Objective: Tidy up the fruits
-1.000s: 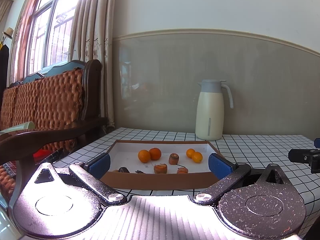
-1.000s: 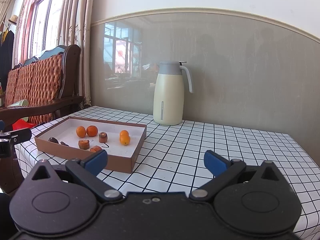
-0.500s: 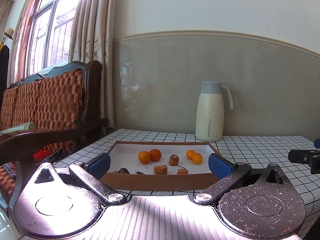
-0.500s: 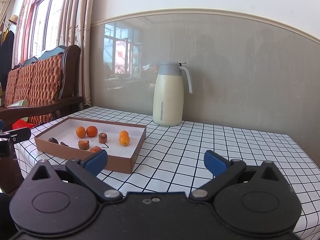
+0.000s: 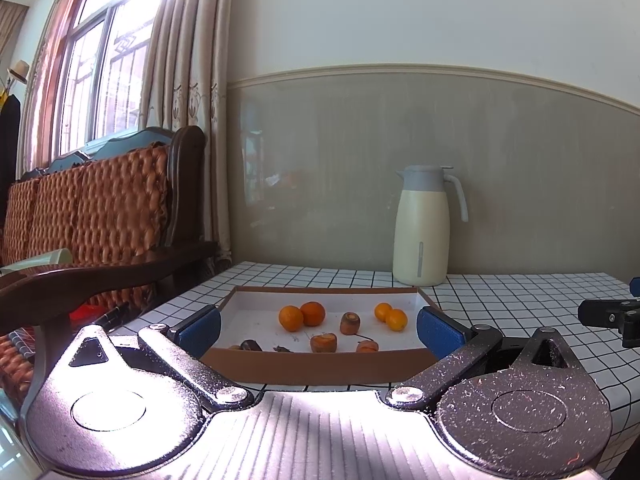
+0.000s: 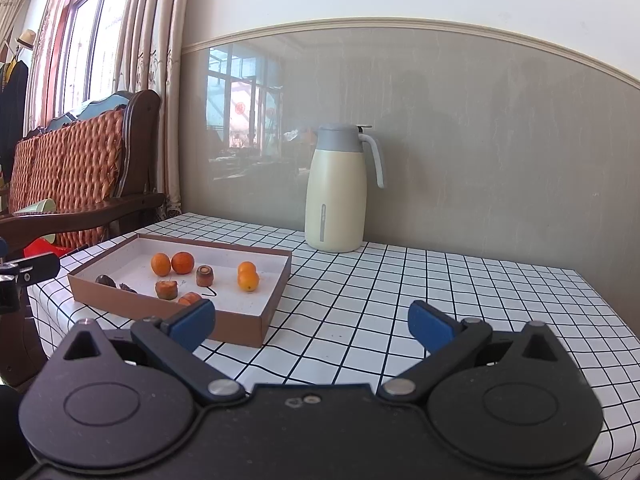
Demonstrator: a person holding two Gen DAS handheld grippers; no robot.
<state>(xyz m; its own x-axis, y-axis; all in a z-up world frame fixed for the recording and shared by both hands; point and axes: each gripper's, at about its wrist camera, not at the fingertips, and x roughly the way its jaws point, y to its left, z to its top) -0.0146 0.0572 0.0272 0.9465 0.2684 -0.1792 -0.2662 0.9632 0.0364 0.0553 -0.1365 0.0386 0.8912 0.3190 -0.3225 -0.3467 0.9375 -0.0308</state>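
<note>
Left wrist view: hardly shifted over the last second. Left gripper [image 5: 318, 326] hung spread and empty at 6 o'clock of shallow brown cardboard tray [image 5: 320, 364], small round oranges [image 5: 291, 317] inside; right gripper [image 6: 310, 326] likewise spread, empty. No progress readable.

Sunlit window [image 5: 100, 80] with beige curtains [image 5: 192, 92] at left; a woven-backed wooden bench [image 5: 100, 208] beside the worktop's [image 6: 400, 300] left edge; grey wainscot [image 6: 480, 140] behind.
</note>
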